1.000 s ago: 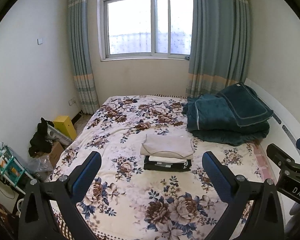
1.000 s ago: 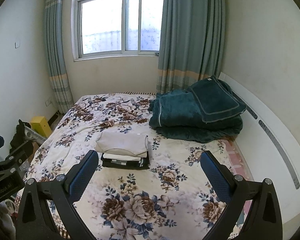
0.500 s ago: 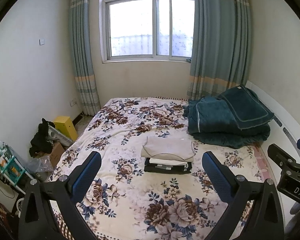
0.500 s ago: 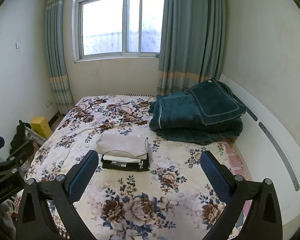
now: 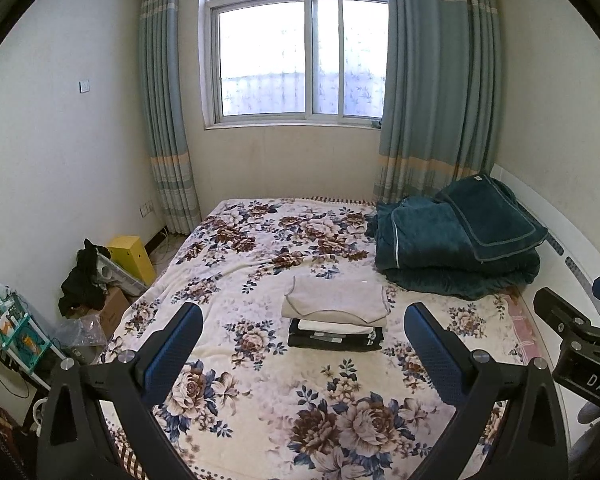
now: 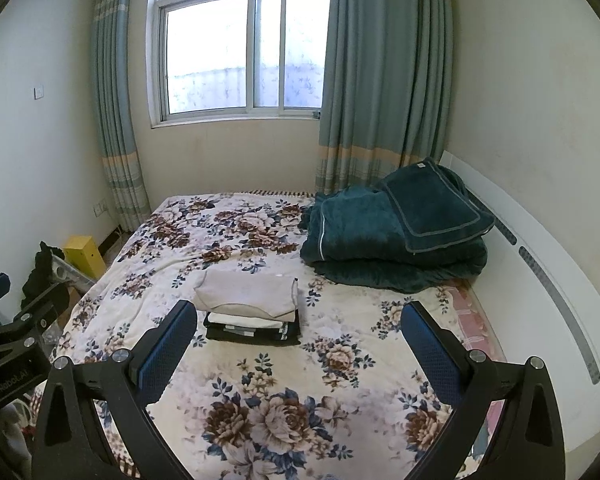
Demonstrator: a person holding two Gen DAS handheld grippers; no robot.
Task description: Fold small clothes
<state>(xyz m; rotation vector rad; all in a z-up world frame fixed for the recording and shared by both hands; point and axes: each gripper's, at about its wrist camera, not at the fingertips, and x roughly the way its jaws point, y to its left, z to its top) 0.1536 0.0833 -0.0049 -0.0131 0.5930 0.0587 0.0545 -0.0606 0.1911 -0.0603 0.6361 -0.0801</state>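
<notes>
- My left hand-held gripper hangs above the bed with its jaws spread wide and nothing between them
- My right hand-held gripper is the same: wide apart, empty, held clear of the bedspread
- The small clothes sit as a folded stack near the middle of the bed, dead ahead at 12 o'clock from my left gripper and toward 11 o'clock from my right one
- The stack reads as a beige piece on top, a white one under it and dark ones at the bottom, edges fairly square
- I judge the folding step done for these pieces; I see no loose garment laid out on the bed to start on
- The next move, as I judge it, calls for fetching another piece or ending; any new piece should land flat on the bare floral area at 6 o'clock of the stack so I do not knock it
- The folded teal quilt lies at 2 o'clock, well apart from the stack
- Containers: a yellow box and a cardboard box stand on the floor at 9 o'clock, a black garment draped just beside them; I cannot tell what is inside either
</notes>
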